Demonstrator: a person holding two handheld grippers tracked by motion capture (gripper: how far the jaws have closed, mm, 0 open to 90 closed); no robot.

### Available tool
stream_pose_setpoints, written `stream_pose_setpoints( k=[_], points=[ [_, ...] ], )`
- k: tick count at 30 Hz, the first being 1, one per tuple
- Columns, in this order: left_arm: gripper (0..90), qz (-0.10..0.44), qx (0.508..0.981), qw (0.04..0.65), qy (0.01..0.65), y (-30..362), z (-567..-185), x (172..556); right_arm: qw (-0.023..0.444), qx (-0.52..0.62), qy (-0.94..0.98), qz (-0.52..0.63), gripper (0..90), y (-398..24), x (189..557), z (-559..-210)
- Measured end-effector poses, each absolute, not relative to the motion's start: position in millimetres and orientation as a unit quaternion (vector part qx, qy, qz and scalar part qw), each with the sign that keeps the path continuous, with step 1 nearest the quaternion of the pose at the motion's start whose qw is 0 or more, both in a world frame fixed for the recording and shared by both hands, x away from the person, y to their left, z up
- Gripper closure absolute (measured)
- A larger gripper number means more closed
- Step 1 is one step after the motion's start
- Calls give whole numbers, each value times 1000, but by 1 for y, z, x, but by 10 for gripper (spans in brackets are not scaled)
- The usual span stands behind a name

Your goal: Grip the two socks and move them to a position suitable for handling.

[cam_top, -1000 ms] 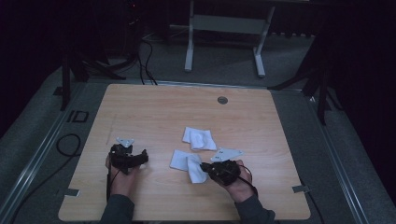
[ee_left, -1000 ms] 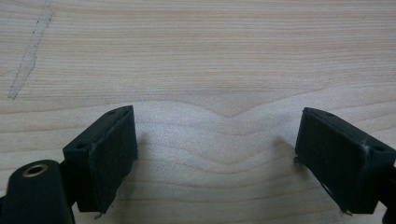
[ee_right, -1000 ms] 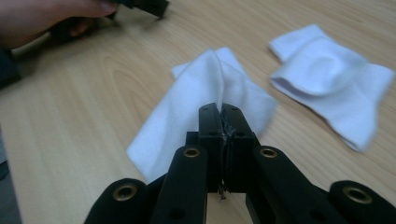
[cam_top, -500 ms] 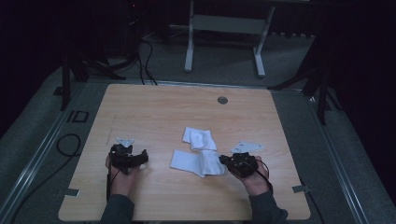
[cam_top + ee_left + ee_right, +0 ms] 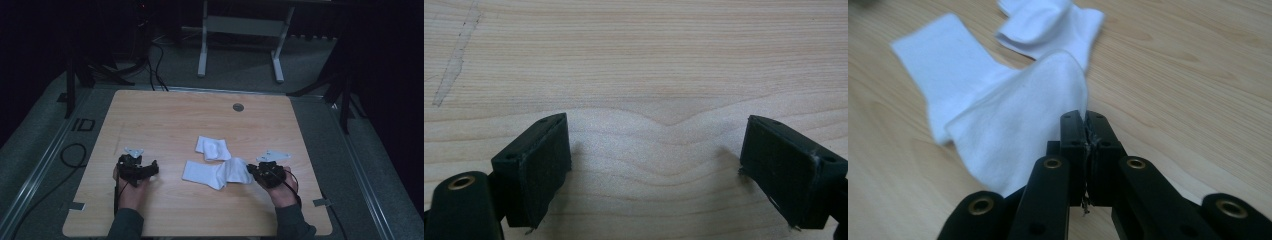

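Two white socks lie on the wooden table (image 5: 170,115). The nearer sock (image 5: 212,172) (image 5: 1008,115) is stretched out flat, left to right. My right gripper (image 5: 251,171) (image 5: 1085,122) is shut on its right end, the cloth pinched at the tips of the jaws. Just behind it lies the second sock (image 5: 212,148) (image 5: 1048,22), folded over. My left gripper (image 5: 151,170) (image 5: 656,165) rests open on bare wood at the left, with nothing between its jaws, well apart from both socks.
A small round grommet (image 5: 238,107) sits in the table near its far edge. Pieces of tape (image 5: 76,205) mark the table's near corners. Beyond the table are a grey floor, cables and a metal frame's legs (image 5: 202,55).
My right hand has moved to the right with the sock's end in its jaws, and the nearer sock has unfolded and stretched out. The left hand has stayed in place.
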State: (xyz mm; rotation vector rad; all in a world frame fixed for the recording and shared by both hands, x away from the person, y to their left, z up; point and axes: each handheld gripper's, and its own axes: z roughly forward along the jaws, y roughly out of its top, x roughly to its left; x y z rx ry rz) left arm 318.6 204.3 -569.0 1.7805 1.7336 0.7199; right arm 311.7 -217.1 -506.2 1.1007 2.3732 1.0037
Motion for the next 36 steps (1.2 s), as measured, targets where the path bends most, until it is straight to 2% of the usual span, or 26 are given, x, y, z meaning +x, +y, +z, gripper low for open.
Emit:
stream_pose_setpoints(
  k=[4,7,9,18,22,36],
  points=[
    [127,268,662,274,644,204,-569,319,194,394,836,329,848,-223,314,-507],
    [127,268,662,274,644,204,-569,319,223,401,831,315,767,-226,314,-506],
    [127,268,662,273,644,204,-569,319,230,405,828,314,772,-228,314,-505],
    [127,268,662,274,644,204,-569,319,185,394,856,280,892,-222,320,-535],
    [126,268,662,274,644,204,-569,319,161,401,857,281,899,-222,323,-548],
    [126,268,661,275,645,204,-569,319,121,350,878,302,894,-189,308,-549]
  ],
)
